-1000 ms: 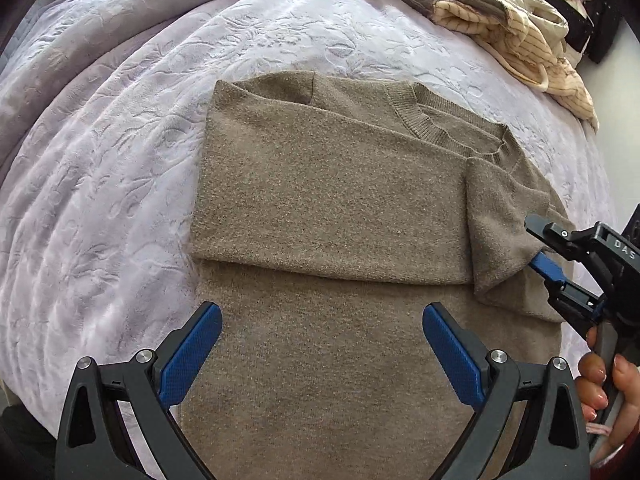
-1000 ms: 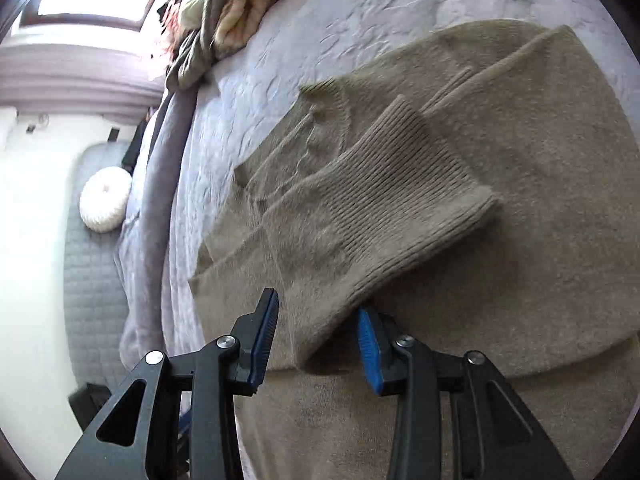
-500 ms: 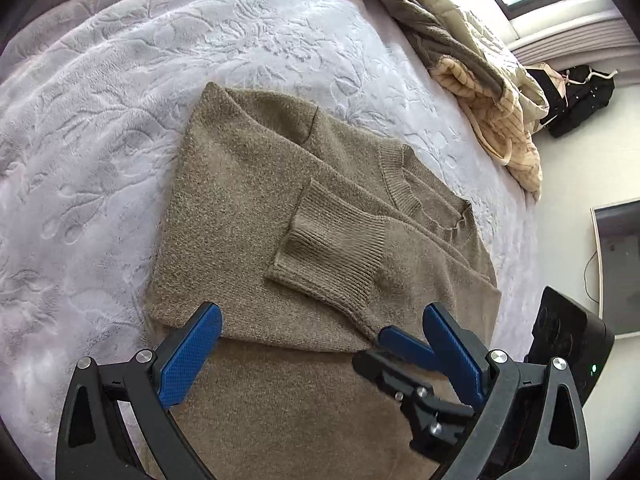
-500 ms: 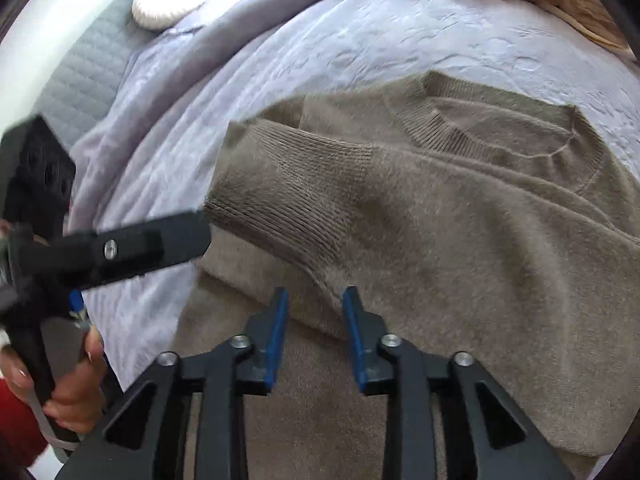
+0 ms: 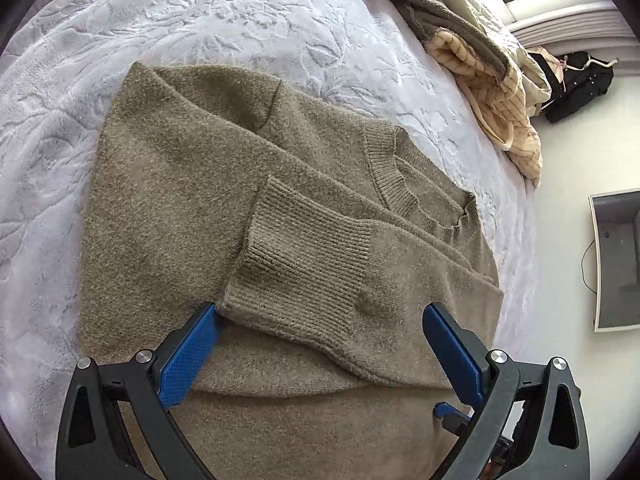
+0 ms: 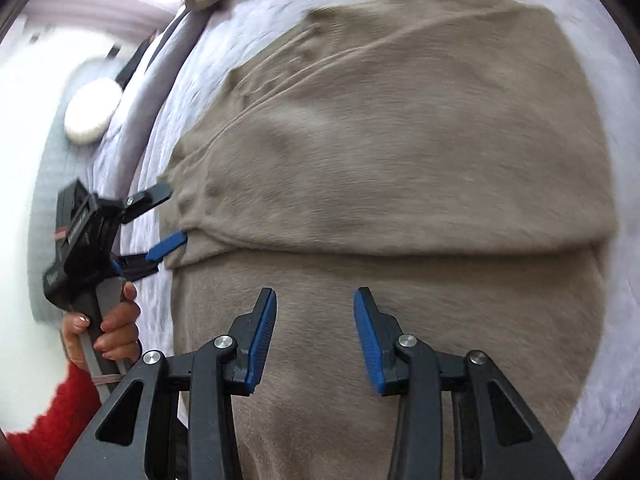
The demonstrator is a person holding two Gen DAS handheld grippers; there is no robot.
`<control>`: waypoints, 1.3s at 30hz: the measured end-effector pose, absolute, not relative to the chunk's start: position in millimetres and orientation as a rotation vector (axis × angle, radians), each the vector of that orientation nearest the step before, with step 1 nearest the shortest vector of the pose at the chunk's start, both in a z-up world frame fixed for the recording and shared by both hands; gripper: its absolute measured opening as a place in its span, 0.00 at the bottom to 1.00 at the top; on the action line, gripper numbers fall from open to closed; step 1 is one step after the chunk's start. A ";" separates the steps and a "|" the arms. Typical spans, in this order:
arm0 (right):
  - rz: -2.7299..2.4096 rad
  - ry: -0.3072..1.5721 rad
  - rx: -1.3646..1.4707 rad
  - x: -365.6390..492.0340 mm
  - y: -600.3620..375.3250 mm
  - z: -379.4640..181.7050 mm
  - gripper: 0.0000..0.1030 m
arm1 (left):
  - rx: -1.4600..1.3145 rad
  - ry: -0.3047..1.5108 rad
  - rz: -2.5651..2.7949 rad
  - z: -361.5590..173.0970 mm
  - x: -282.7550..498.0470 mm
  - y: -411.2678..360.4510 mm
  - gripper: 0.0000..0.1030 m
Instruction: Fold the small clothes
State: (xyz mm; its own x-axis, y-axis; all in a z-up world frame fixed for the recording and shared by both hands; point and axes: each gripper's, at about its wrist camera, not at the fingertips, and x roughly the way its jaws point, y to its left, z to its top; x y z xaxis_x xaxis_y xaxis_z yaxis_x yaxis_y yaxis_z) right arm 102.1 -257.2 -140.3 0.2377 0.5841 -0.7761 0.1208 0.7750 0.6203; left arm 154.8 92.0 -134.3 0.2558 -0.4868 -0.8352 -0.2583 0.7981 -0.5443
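Both sleeves laid across the brown sweater (image 5: 192,200), left gripper (image 5: 320,344) and right gripper (image 6: 315,336) gaping empty, ready for the bottom fold.

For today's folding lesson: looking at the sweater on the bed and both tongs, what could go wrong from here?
1. The ribbed cuff lies loose across the sweater; the left tongs stand open beside it and might drag it, undoing the sleeve fold.
2. The right tongs, which have just been opening and hold nothing, hover over the lower body; lifting only there could leave the fold skewed.
3. The plush bedspread may get pinched along with the knit.
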 end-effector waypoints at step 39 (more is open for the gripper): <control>0.216 1.240 0.740 102.0 -371.8 -145.5 0.27 | -0.495 1.324 -0.061 -122.5 94.7 127.2 0.08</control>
State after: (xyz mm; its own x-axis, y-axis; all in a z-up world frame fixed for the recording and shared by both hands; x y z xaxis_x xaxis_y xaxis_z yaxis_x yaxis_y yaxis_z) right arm 102.0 -371.8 -145.5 0.3388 0.5301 -0.7773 0.2358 0.7519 0.6156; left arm 94.7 127.2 -122.5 0.2583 -0.3191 -0.9118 -0.2345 0.8949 -0.3796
